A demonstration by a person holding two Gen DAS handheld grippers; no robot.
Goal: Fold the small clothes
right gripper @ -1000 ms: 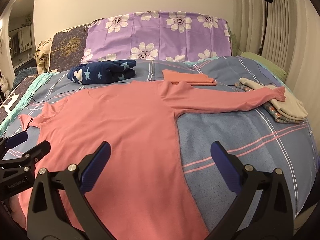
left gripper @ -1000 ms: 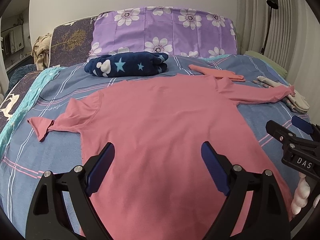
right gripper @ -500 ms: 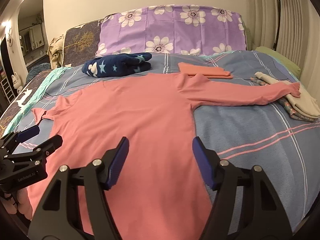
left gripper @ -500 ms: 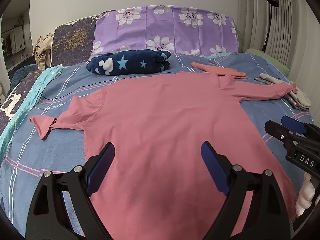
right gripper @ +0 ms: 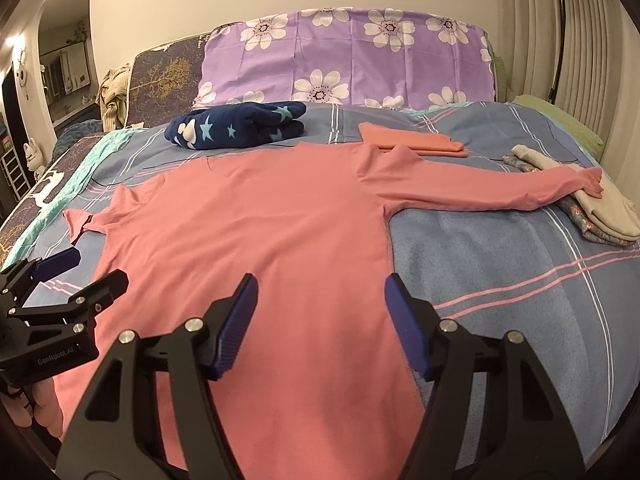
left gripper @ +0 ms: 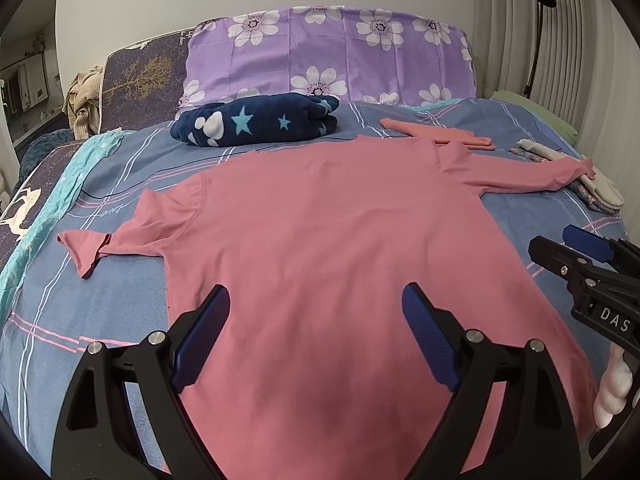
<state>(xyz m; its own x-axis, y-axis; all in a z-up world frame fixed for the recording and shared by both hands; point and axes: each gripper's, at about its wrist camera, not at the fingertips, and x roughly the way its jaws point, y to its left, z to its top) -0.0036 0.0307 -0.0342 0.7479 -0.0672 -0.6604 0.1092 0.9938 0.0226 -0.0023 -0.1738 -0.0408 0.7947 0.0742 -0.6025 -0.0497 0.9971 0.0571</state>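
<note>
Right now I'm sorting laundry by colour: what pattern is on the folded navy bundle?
Pale stars and white blobs on the navy bundle; clearest in left wrist view.

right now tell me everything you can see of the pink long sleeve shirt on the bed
The pink long sleeve shirt is a plain, soft, thin knit, spread flat on the blue plaid bedspread. One sleeve stretches straight out, its cuff resting on a small pile of folded clothes. The other sleeve is bunched and folded back on itself. The neck end points toward the purple flowered pillow, the hem nearest the cameras. Neither gripper holds it.
</note>
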